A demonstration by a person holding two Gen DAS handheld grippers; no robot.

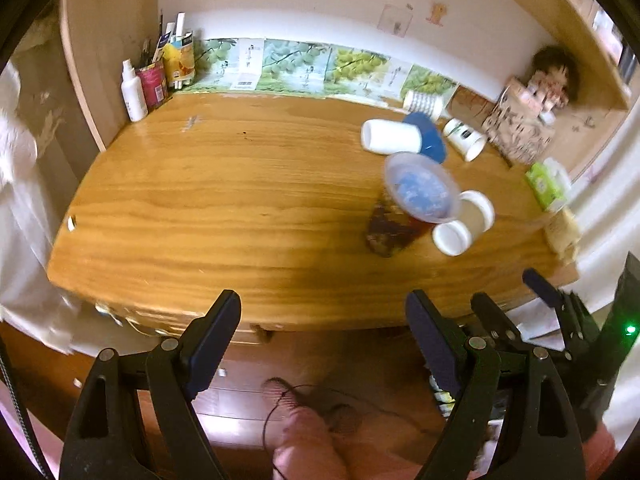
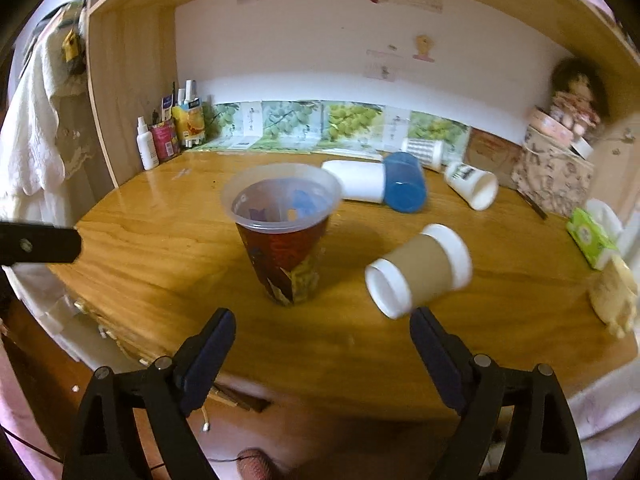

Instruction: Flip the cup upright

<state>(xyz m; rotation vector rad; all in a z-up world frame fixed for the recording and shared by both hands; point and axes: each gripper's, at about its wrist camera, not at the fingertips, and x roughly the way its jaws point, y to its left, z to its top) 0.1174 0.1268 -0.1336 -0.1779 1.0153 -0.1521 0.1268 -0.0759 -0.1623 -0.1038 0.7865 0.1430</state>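
Wooden surface [image 2: 160,240] w/ several cups. Landmark: upright clear plastic cup [image 2: 282,232] w/ dark patterned lower half, standing mid-surface, open end up. Just right of it, a brown-sleeved paper cup [image 2: 420,270] lies on its side, white lid end away from the camera, white base toward it. Behind the plastic cup, a white cup [image 2: 354,186] and blue cup [image 2: 404,186] lie tipped, touching. Right tongs [image 2: 322,344] spread wide, empty, hanging near the surface's front edge, before the plastic cup. Left tongs [image 1: 322,328] also wide, empty, off the front edge.
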